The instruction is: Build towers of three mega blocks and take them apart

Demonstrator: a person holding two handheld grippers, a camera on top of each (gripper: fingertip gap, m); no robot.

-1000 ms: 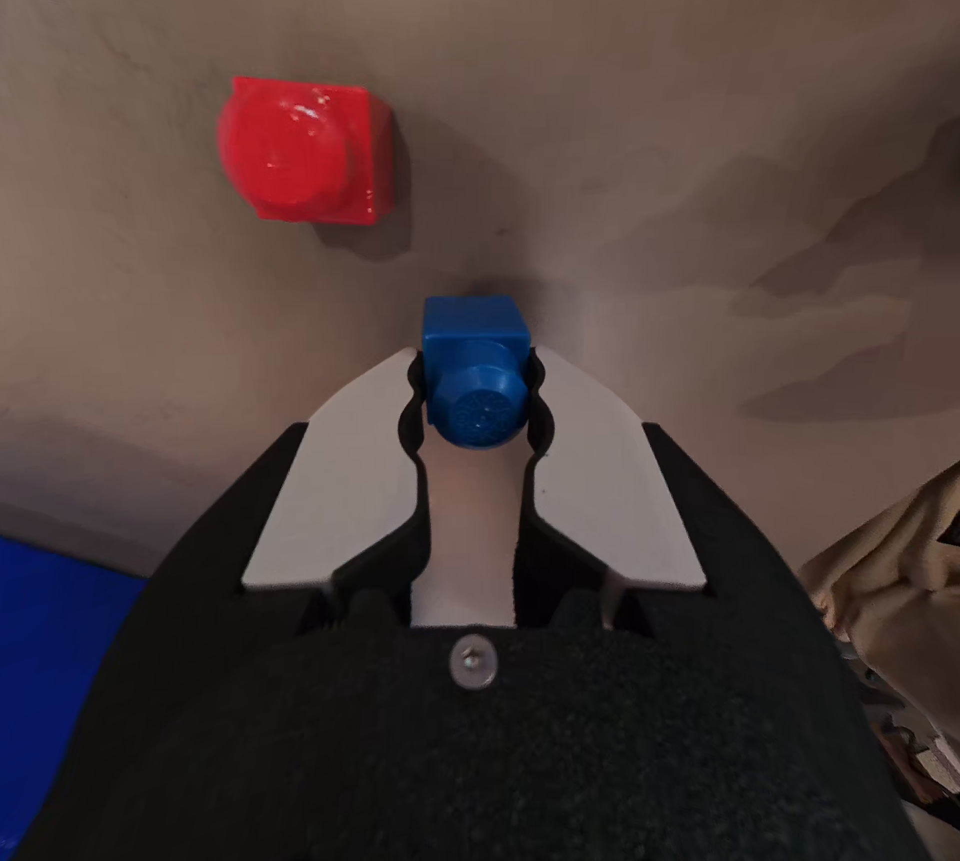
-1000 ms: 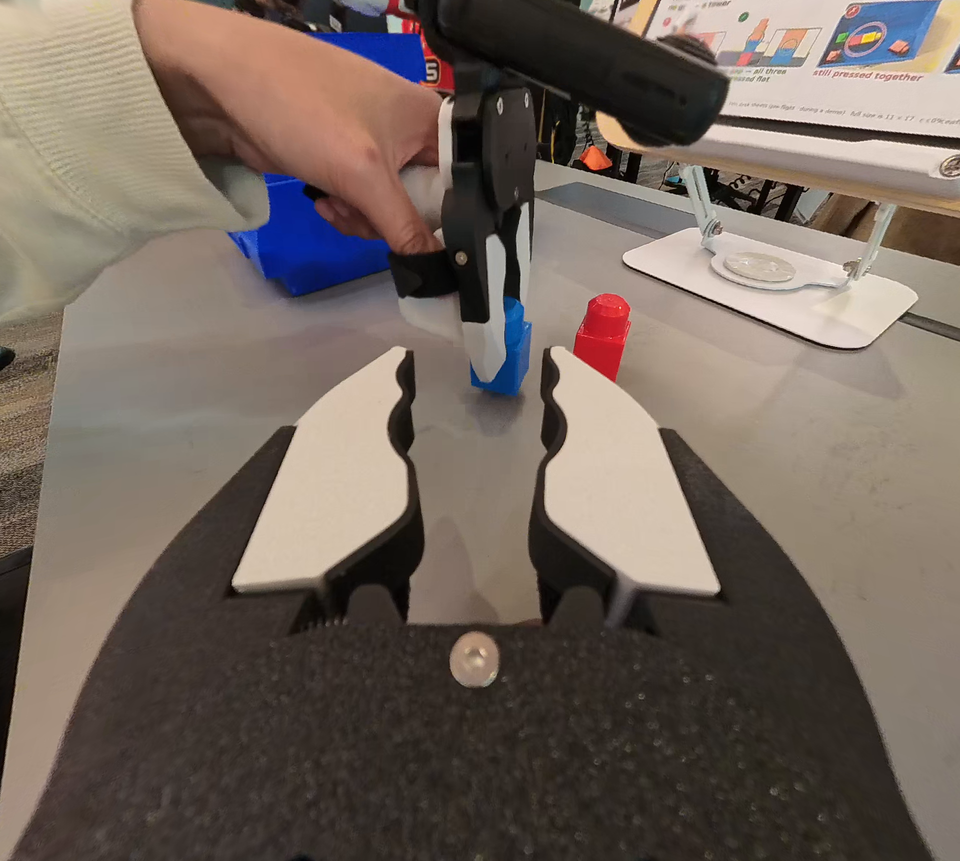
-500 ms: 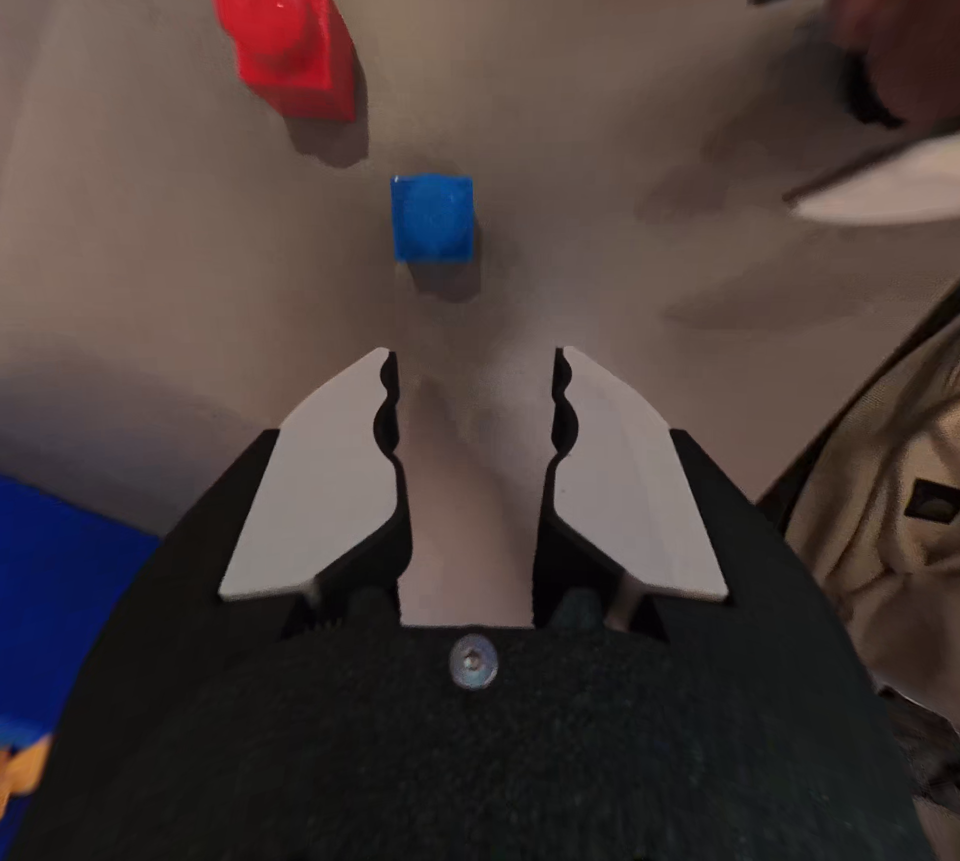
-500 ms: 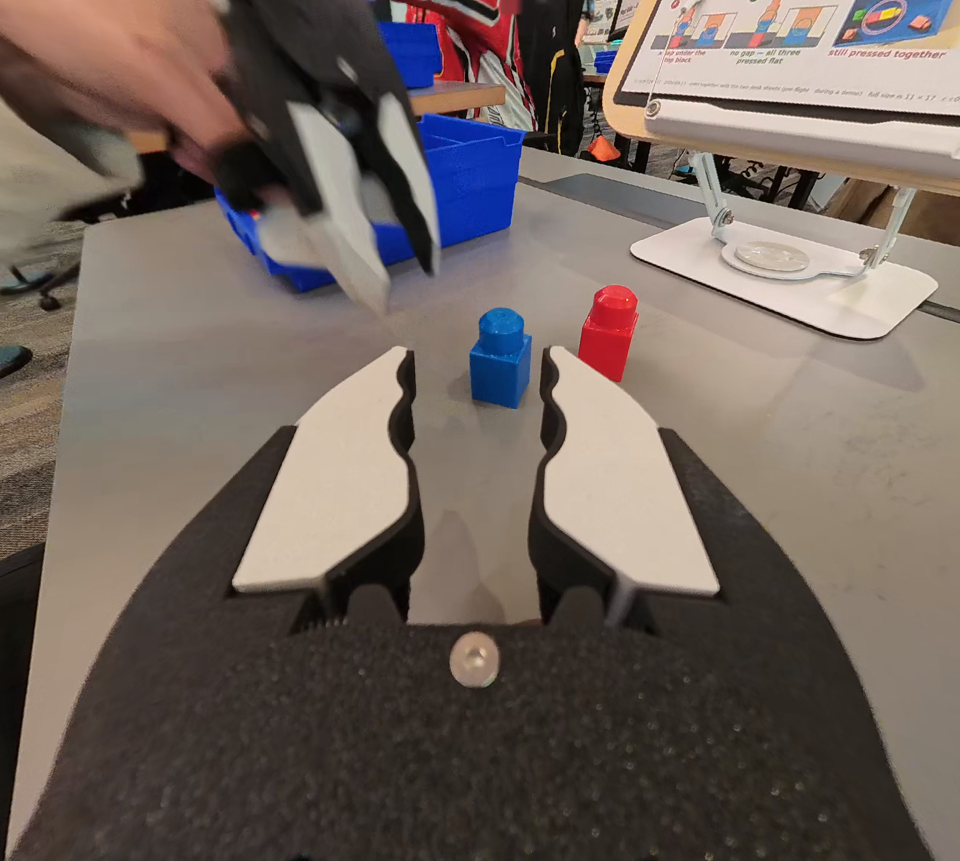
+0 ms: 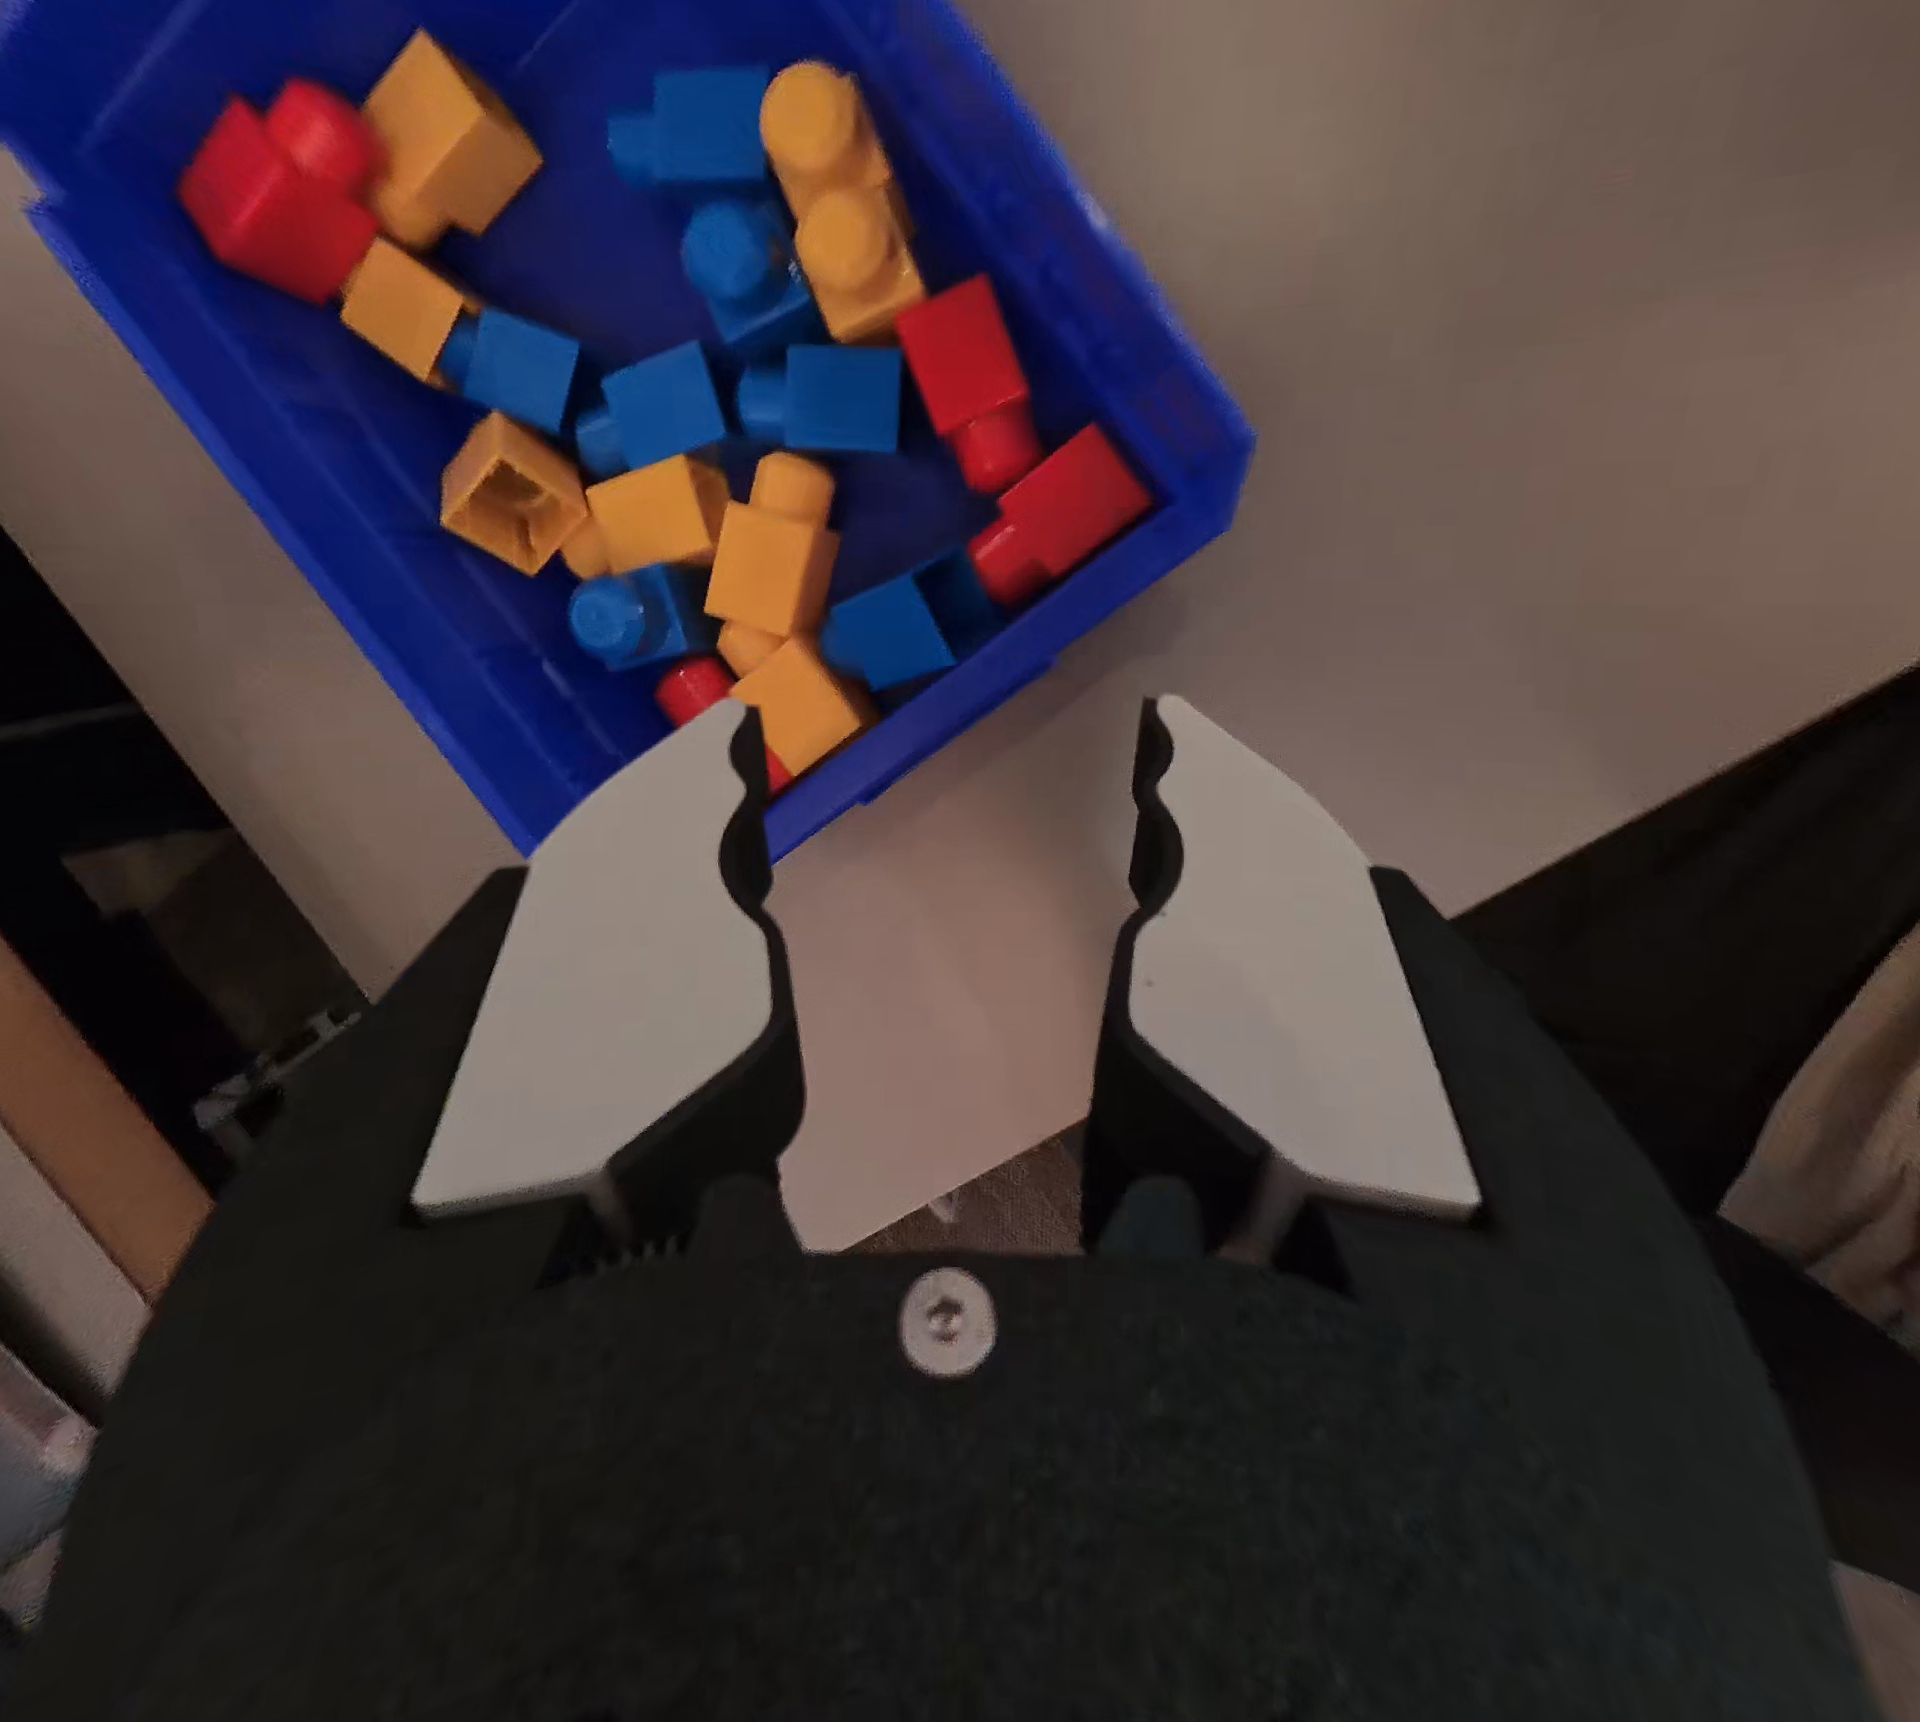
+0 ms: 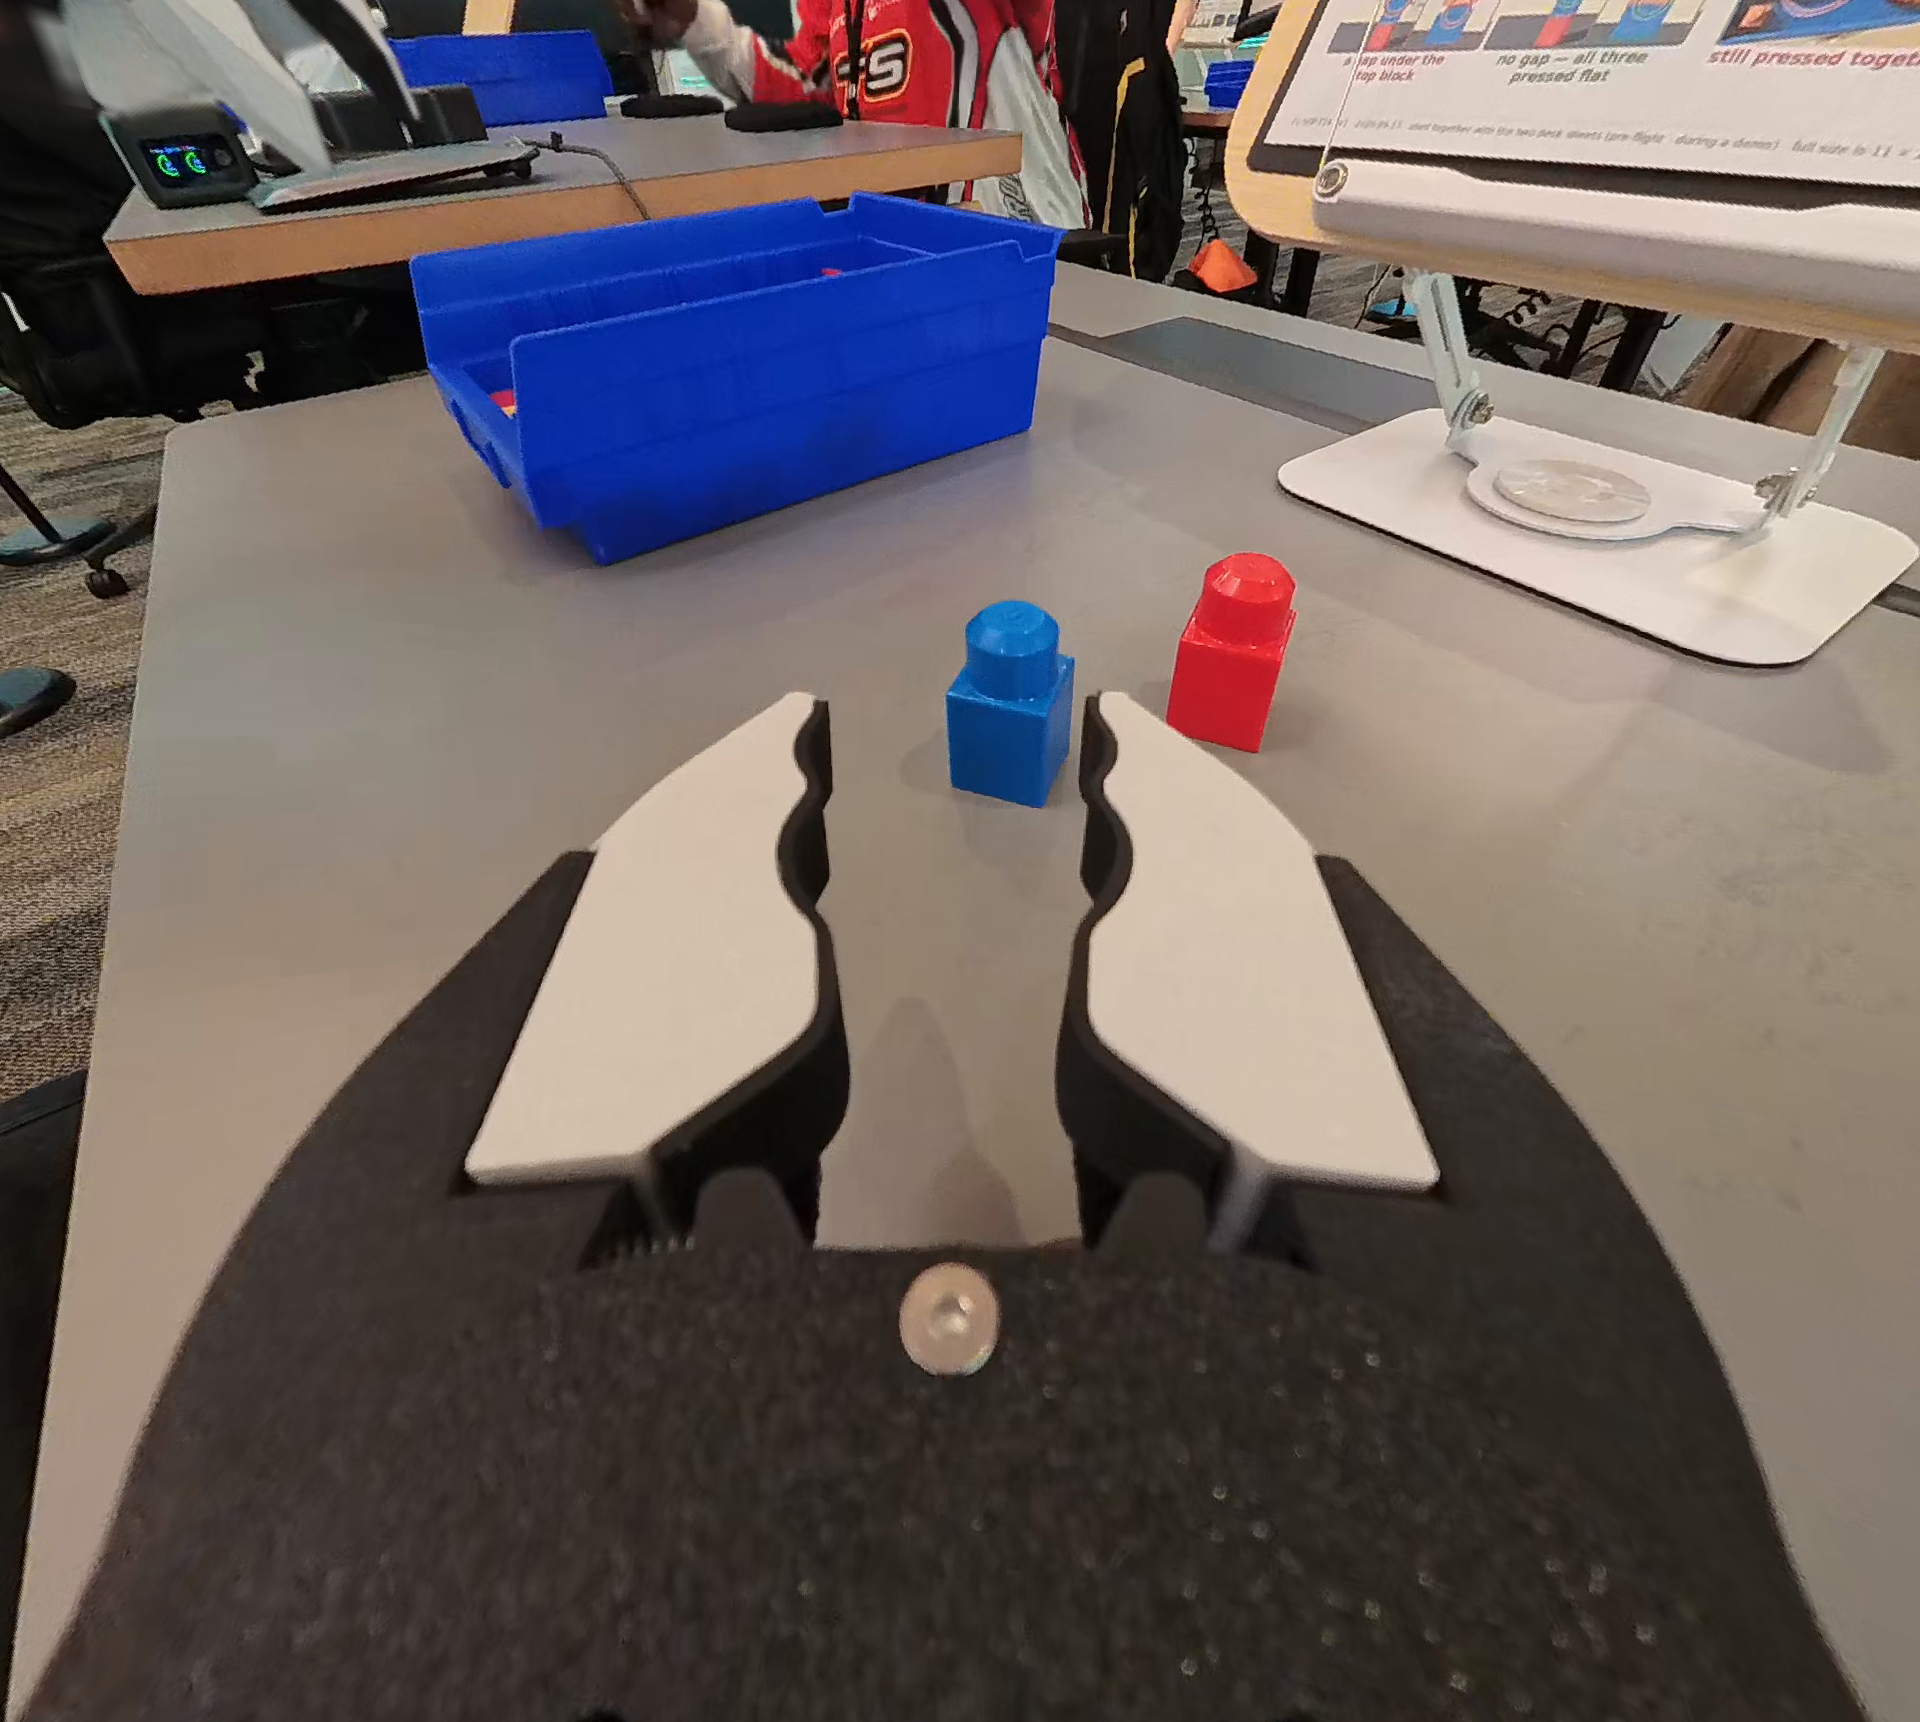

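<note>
Left hand-held gripper [image 5: 940, 716] above bin [image 5: 1122, 238] edge, jaws wide apart, empty; loose blocks [image 5: 769, 550] lie ahead-left. Right hand-held gripper [image 6: 954, 706] jaws apart, empty; blue block [image 6: 1008, 716] upright on worktop [image 6: 520, 737] just ahead, red block [image 6: 1231, 654] beside.

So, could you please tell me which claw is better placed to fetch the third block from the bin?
Left. The left claw hangs open right over the blue bin of loose blocks; the right claw faces the blue block.
</note>
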